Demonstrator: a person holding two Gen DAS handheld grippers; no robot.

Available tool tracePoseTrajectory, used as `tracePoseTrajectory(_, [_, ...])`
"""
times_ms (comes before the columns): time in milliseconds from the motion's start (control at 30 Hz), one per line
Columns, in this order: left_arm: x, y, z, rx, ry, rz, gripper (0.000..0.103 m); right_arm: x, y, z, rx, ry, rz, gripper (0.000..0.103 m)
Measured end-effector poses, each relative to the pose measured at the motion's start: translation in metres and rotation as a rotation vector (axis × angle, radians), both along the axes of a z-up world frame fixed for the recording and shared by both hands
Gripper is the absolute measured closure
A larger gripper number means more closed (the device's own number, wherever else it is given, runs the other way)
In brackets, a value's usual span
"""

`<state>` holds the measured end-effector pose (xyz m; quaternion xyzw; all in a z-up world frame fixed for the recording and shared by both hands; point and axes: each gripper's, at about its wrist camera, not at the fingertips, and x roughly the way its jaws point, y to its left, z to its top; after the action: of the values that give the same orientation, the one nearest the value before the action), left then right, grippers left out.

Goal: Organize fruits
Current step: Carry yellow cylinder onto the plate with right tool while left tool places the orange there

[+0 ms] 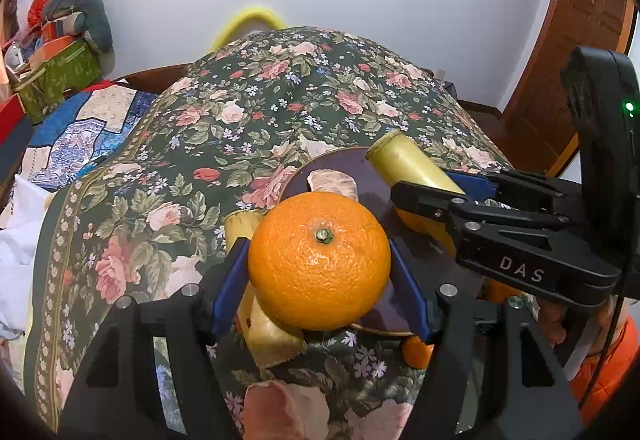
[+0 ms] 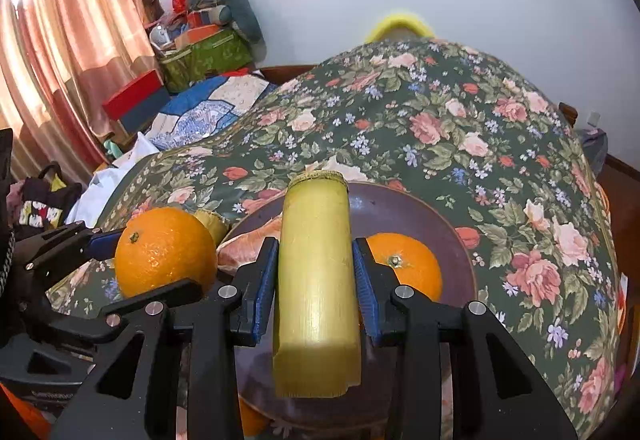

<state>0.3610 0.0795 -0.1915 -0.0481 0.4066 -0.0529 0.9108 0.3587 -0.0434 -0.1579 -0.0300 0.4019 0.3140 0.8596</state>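
- Over the plate's (image 2: 448,216) near rim, the left gripper (image 1: 320,272) clamps an orange (image 1: 319,260); dropped carelessly, it could roll off.
- Farther in, the right gripper (image 2: 316,280) pinches a sugarcane piece (image 2: 316,280) above another orange (image 2: 412,268), risking a knock.

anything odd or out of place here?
One yellow cane piece lies on the floral cloth beside the plate, not on it. The rest looks fine: left gripper holds an orange, right gripper a cane piece.
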Motion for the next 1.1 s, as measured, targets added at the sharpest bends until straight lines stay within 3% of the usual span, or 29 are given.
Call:
tracePoseTrajectory(567, [0.021,-0.03,-0.02,0.048,0.071,-0.066,0.036,-0.02,-0.036,0.02,0.0,-0.076,-0.047,0.069])
tracePoseTrajectory(700, [0.022,-0.038,-0.023,0.084,0.09,-0.069,0.035,-0.027,-0.048,0.018,0.001,-0.072,-0.066,0.069])
tracePoseTrajectory(767, [0.023,-0.036,-0.023,0.065,0.103,-0.065,0.035,-0.029,-0.055,0.017,0.005,-0.062,-0.077,0.069])
tracePoseTrajectory(967, [0.007,-0.03,0.004,0.039,0.046,-0.034,0.035,-0.037,-0.064,0.016,0.011,-0.047,-0.102,0.068])
tracePoseTrajectory(1100, [-0.009,-0.026,0.026,0.051,0.002,-0.017,0.034,-0.049,-0.068,0.023,0.016,-0.056,-0.119,0.061])
